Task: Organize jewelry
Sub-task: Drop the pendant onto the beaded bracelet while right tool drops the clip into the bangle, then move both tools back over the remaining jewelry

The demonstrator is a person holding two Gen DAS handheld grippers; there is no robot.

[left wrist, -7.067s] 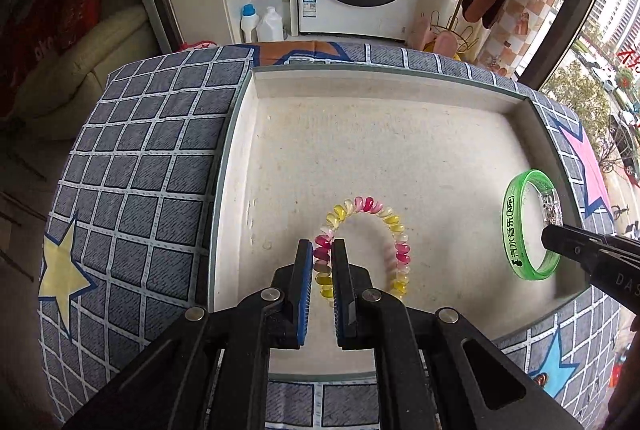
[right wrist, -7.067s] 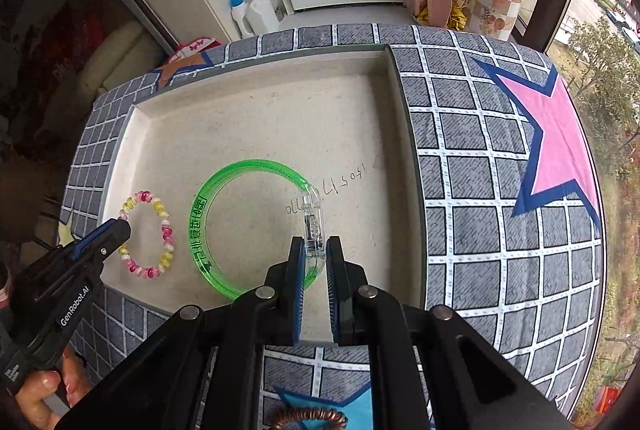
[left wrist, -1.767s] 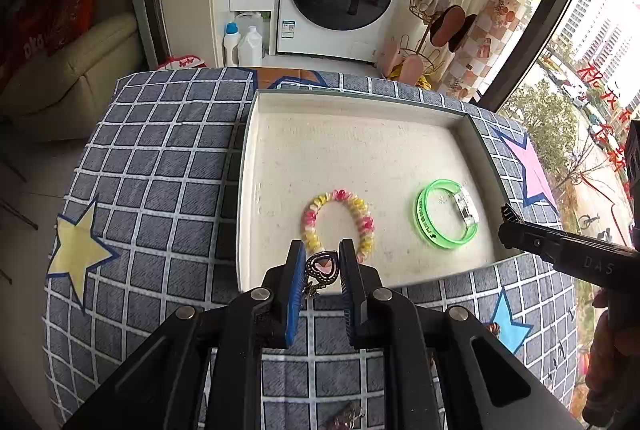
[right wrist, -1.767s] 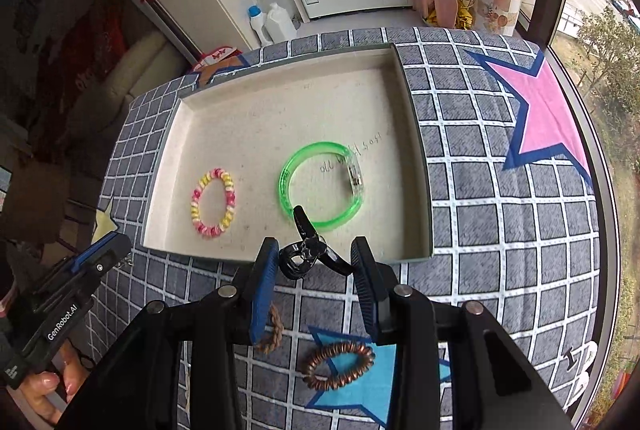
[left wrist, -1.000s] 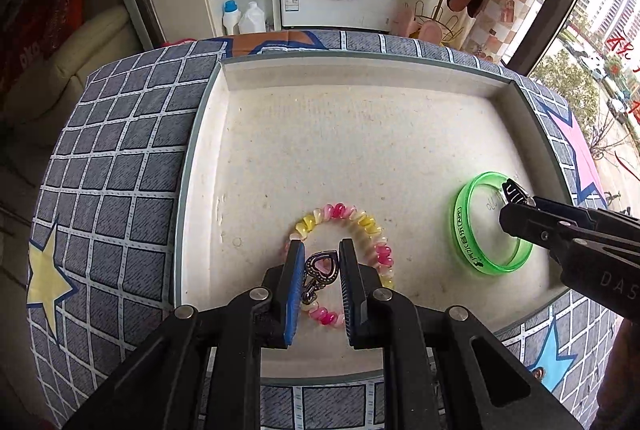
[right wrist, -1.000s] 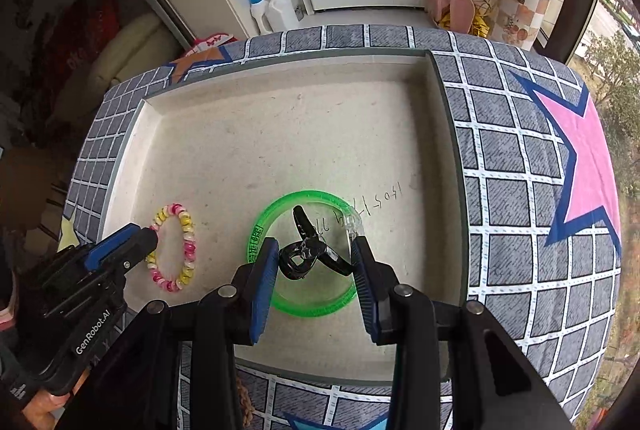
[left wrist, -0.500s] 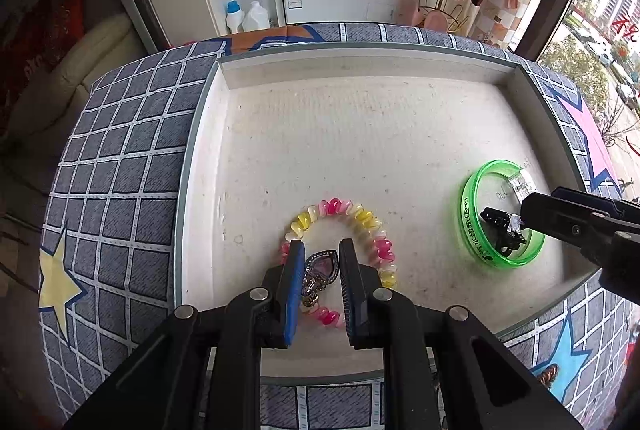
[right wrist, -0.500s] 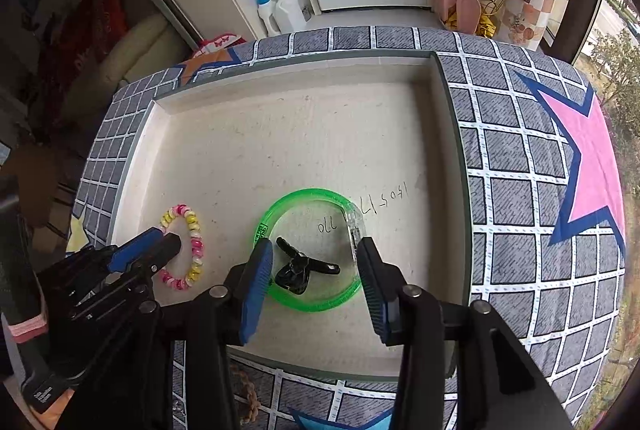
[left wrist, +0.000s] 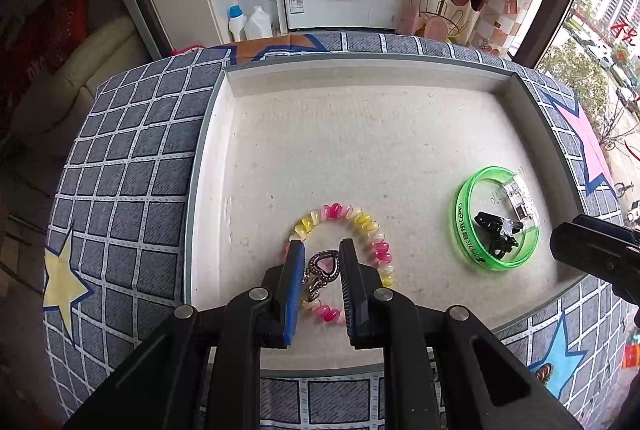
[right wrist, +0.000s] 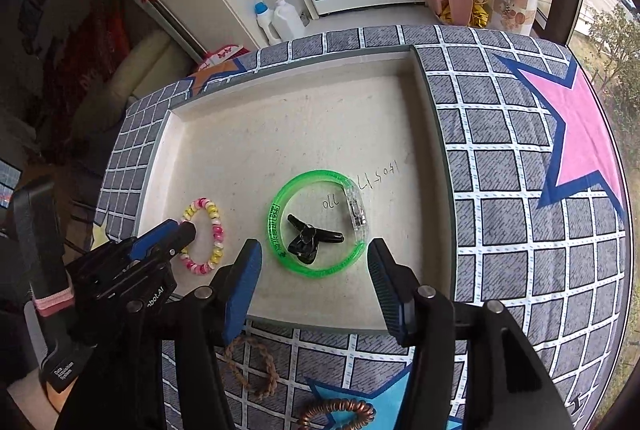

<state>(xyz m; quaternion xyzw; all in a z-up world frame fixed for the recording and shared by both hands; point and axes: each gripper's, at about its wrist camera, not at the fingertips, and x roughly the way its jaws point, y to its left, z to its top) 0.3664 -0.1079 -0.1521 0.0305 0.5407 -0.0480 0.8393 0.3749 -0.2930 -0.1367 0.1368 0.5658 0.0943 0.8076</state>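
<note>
the right gripper [right wrist: 314, 270] has just opened wide and holds nothing. the tray [right wrist: 436, 166] now keeps the green bangle [right wrist: 318, 224] at its 5 o'clock, the black clip [right wrist: 310, 238] dropped inside it. the left gripper [left wrist: 320, 268] pinches the heart charm [left wrist: 325, 265] over the bead bracelet [left wrist: 348, 218].

Daylight poured in from the window [left wrist: 592, 42] at two o'clock, bright and slightly washed out there, while the nine o'clock side of both views sat in deep gloom. The pale tray [left wrist: 360, 158] was evenly lit, with only soft, faint shadows under what lay in it. Focus was crisp at centre; fisheye bending curved the checked cloth [right wrist: 520, 190] hard toward the edges, and black vignette filled the corners.
</note>
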